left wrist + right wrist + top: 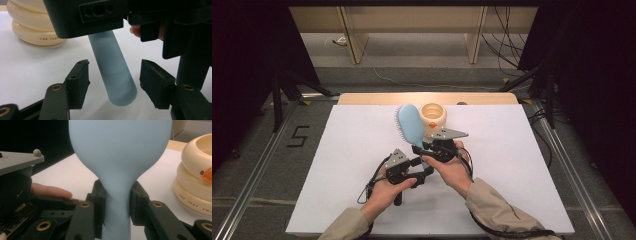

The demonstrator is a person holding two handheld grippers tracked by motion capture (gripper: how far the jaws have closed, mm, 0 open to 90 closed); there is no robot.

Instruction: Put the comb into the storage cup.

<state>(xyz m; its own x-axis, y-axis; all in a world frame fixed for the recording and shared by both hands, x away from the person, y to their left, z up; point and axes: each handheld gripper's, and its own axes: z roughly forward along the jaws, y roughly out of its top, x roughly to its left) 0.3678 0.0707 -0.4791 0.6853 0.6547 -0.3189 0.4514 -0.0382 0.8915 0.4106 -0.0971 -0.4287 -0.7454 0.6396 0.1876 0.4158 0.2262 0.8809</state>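
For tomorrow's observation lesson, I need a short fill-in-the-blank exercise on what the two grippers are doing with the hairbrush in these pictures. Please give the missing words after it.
1. The right gripper is shut on the neck of the ____ hairbrush.
2. The left gripper has its jaws ____ on either side of the brush handle, not touching it.
3. The cream ringed toy stands on the white table just to the ____ of the brush head in the high view.

Missing words: blue; open; right
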